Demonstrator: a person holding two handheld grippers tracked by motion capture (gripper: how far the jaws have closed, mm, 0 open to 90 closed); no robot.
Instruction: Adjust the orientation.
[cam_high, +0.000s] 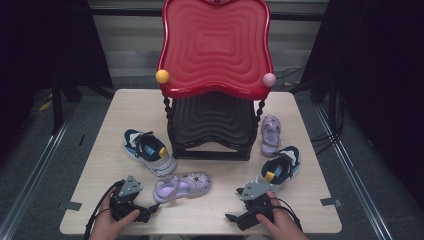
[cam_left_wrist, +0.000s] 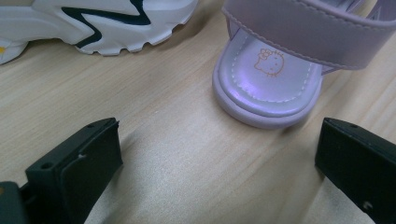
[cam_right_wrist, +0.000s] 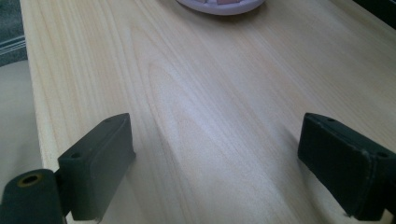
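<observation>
Two pairs of small shoes lie on the wooden table. A white and navy sneaker and a lilac sandal lie at the front left. The second sandal and second sneaker lie at the right. My left gripper rests near the front edge, open, its jaws pointing at the sandal's toe, a short way from it, with the sneaker's sole beyond. My right gripper lies open on the table, pointing left over bare wood, with the lilac sandal's edge far ahead.
A two-tier rack stands at the table's back middle, with a red wavy top tray on twisted posts over a black lower tray. A yellow ball and a pink ball sit on the red rim. Cables trail at the right.
</observation>
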